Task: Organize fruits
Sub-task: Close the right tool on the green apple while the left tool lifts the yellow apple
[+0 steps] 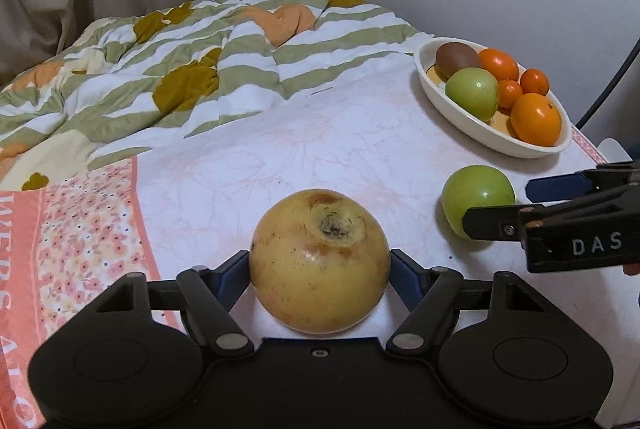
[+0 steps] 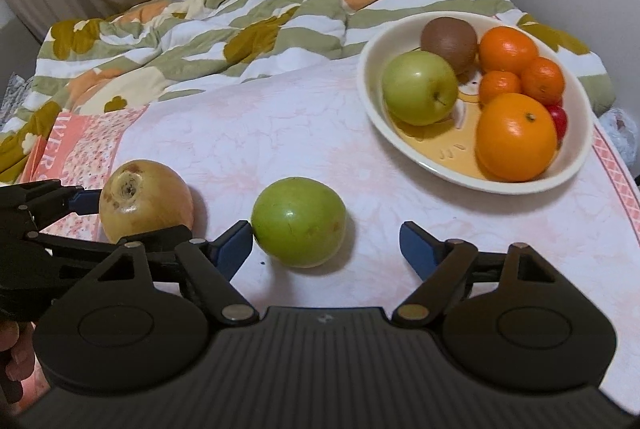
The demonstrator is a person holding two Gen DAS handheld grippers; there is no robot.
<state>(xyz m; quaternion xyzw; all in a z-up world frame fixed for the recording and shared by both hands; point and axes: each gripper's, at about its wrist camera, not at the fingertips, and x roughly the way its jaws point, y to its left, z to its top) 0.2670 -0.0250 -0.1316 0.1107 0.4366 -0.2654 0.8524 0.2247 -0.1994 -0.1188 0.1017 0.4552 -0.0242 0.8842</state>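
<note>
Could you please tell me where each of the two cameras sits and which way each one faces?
Left wrist: sits on the left gripper, looking forward and down over the sheet at the yellow pomegranate, pressed by both blue pads; the right gripper enters from the right.
Right wrist: sits on the right gripper, facing the loose green apple inside open jaws; the left gripper and some fingers show at left.
Shared: both fruits, the fruit bowl, the striped quilt.

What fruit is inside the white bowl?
The bowl holds a green apple, a brown kiwi, four oranges and something small and red, mostly hidden behind them.
</note>
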